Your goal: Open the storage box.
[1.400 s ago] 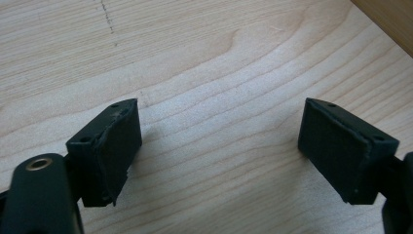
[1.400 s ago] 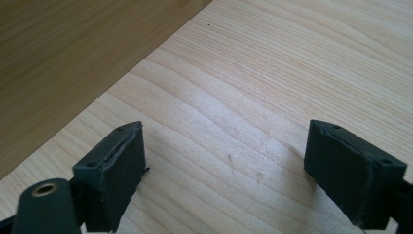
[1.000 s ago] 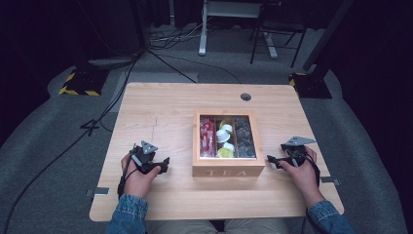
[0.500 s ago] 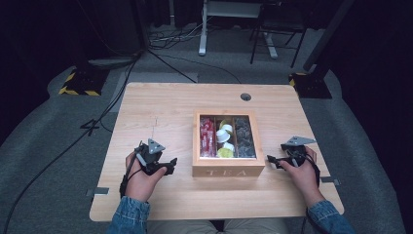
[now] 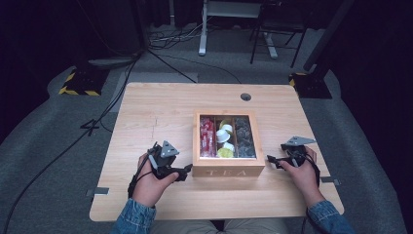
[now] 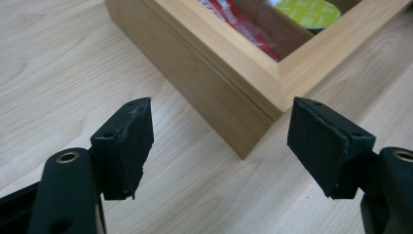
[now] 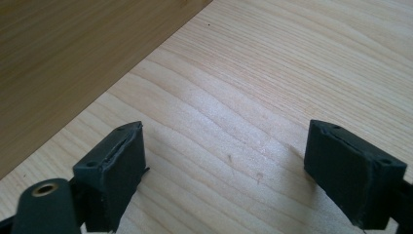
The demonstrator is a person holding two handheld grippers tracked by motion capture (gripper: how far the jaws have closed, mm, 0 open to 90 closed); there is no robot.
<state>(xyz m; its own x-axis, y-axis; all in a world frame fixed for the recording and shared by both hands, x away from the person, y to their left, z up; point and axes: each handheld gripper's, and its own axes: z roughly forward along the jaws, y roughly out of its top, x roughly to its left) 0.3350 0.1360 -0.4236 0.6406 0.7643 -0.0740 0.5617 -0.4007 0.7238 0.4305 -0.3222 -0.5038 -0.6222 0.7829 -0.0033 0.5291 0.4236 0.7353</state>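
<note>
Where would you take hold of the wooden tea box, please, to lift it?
Probably by the wooden tea box side walls, one hand-held gripper from each side: they are flat, upright and bare. The left hand-held gripper already faces its near left corner, jaws open.

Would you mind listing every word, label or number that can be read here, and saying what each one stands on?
"TEA": on the front wall of the wooden box, in the high view.
The red packets and the yellow-green lid inside the box: any print is too small or blurred to read.
Nothing else legible on the table or the grippers.
</note>
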